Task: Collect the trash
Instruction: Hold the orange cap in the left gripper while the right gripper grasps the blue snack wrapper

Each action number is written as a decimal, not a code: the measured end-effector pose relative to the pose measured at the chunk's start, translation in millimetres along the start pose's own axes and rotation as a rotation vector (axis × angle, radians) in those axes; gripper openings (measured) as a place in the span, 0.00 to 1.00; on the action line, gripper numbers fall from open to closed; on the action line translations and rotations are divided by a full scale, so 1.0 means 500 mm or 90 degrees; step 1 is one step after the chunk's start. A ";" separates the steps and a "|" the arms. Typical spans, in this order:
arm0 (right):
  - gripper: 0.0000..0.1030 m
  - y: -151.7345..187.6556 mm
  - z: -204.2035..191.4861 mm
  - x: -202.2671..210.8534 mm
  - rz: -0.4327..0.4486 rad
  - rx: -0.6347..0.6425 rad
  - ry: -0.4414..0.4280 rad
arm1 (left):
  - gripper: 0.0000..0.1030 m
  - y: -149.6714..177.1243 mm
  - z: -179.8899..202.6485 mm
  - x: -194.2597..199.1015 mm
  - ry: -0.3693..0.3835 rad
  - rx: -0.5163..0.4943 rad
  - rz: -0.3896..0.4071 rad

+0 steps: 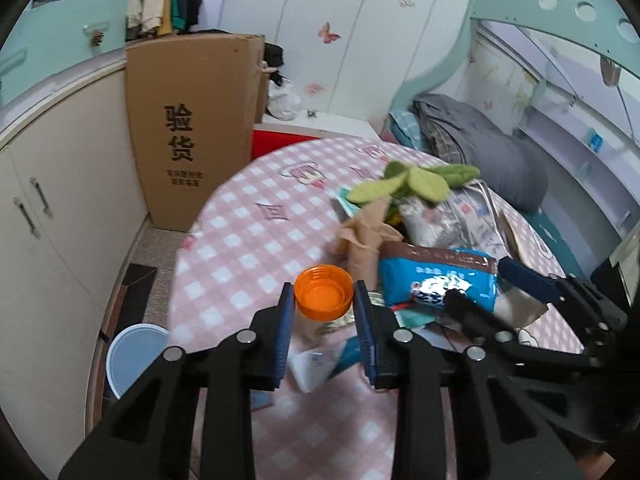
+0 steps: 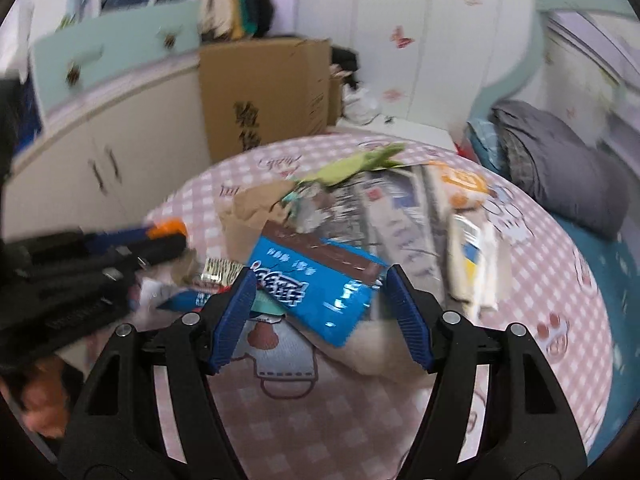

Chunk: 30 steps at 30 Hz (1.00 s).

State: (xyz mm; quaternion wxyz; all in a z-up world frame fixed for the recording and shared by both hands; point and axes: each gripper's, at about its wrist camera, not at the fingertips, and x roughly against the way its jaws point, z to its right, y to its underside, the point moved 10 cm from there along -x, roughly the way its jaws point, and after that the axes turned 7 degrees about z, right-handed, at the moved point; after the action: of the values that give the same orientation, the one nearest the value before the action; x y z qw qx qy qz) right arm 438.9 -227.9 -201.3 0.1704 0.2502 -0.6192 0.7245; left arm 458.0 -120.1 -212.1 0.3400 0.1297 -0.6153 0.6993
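Left view: since its blue pads flank the orange-lidded clear plastic jar (image 1: 323,294), the left gripper (image 1: 322,332) stands narrow around it (contact unclear).
Right view: right gripper (image 2: 320,312) wide, blue foil snack bag (image 2: 316,284) between its fingers, unpinched.

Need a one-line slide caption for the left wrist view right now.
Left gripper closing around an orange-capped bottle on the pink checked table, beside a blue snack bag.
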 end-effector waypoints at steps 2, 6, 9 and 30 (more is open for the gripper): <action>0.66 0.000 -0.010 -0.018 -0.013 0.045 0.007 | 0.28 -0.002 -0.014 0.007 -0.004 0.007 0.001; 0.66 -0.007 -0.011 -0.037 -0.022 0.101 0.027 | 0.28 -0.002 -0.033 0.011 -0.013 0.015 -0.002; 0.69 -0.022 -0.021 -0.036 -0.014 0.163 0.044 | 0.28 0.003 -0.045 0.013 -0.019 0.021 -0.006; 0.09 -0.009 -0.049 -0.039 -0.025 0.097 -0.040 | 0.28 0.023 -0.086 0.007 -0.022 0.062 -0.024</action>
State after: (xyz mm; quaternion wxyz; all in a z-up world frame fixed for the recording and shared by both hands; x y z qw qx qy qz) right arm 453.6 -201.6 -211.3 0.1454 0.2973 -0.5623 0.7578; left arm 458.3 -78.6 -228.1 0.3358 0.1695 -0.5838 0.7195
